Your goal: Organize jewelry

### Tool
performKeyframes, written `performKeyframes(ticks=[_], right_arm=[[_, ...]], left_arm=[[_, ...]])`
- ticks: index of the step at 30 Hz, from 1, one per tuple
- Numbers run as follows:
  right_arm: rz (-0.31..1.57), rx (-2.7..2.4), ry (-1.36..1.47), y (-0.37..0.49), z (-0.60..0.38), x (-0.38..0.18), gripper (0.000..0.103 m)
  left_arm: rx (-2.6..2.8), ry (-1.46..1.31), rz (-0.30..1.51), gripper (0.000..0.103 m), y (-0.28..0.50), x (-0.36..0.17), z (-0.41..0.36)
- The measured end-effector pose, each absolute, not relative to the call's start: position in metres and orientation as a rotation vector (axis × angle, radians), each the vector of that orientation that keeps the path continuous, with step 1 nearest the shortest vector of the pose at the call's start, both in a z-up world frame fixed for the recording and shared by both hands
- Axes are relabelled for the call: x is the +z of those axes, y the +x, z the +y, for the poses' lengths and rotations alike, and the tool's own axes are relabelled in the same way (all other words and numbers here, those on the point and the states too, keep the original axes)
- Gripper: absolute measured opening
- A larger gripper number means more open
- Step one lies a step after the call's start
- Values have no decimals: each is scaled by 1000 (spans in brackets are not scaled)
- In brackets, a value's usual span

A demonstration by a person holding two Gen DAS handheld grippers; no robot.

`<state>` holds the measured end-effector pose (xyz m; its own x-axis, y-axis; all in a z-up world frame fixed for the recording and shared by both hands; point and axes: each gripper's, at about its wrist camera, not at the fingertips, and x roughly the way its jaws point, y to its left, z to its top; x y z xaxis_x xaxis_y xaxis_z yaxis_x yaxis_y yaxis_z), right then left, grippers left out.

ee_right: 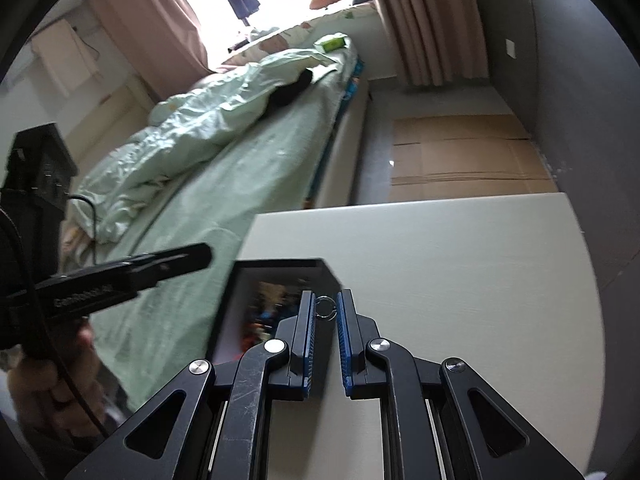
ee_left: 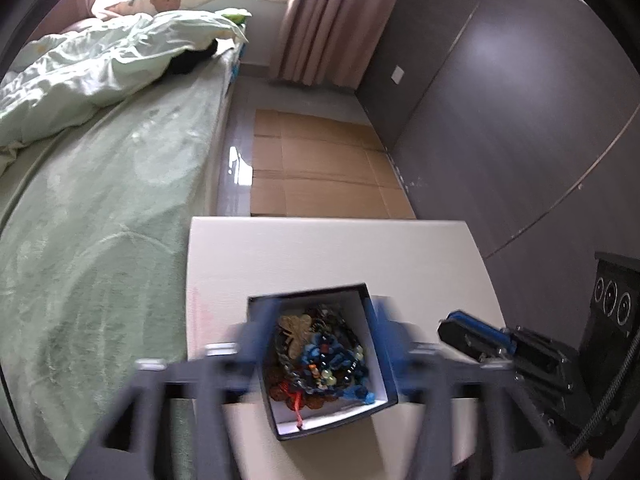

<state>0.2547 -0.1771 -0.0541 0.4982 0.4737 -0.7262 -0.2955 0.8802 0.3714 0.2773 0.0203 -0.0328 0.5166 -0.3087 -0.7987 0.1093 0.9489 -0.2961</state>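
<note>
Box (ee_left: 320, 360) on tabletop (ee_left: 320, 252) holds tangled jewelry; sorting barely begun. Left claw (ee_left: 320, 344) spread wide, empty. Right claw (ee_right: 325, 308) clamped on what looks like a small ring (ee_right: 325, 307).

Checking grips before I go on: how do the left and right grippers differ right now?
The left gripper has its jaws spread wide around the jewelry box, holding nothing; the right gripper is nearly closed, pinching a small metal ring. The left looks motion-blurred, the right sharp. Both hang over the white table, angled down.
</note>
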Motion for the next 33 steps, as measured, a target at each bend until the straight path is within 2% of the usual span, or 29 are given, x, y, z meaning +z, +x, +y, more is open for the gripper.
performKeyframes(ticks=[1, 15, 17, 19, 20, 27, 31, 33], right_arm=[[935, 482, 217, 255, -172, -53, 12], [982, 570, 242, 262, -129, -66, 12], [1002, 561, 232, 262, -130, -66, 24], [992, 553, 242, 259, -134, -62, 56], [980, 538, 245, 257, -137, -58, 60], [984, 488, 238, 242, -157, -44, 62], [977, 459, 232, 229, -167, -33, 76], [962, 453, 236, 223, -173, -26, 78]], left_arm=[[-248, -220, 979, 77, 276, -30, 23], [-177, -238, 968, 77, 281, -28, 61], [-168, -251, 969, 77, 280, -26, 65], [-170, -255, 962, 77, 278, -22, 67], [-172, -254, 959, 77, 277, -21, 66], [-187, -208, 945, 79, 262, -8, 52], [-186, -183, 927, 84, 248, 3, 43], [-198, -173, 911, 88, 240, 9, 38]])
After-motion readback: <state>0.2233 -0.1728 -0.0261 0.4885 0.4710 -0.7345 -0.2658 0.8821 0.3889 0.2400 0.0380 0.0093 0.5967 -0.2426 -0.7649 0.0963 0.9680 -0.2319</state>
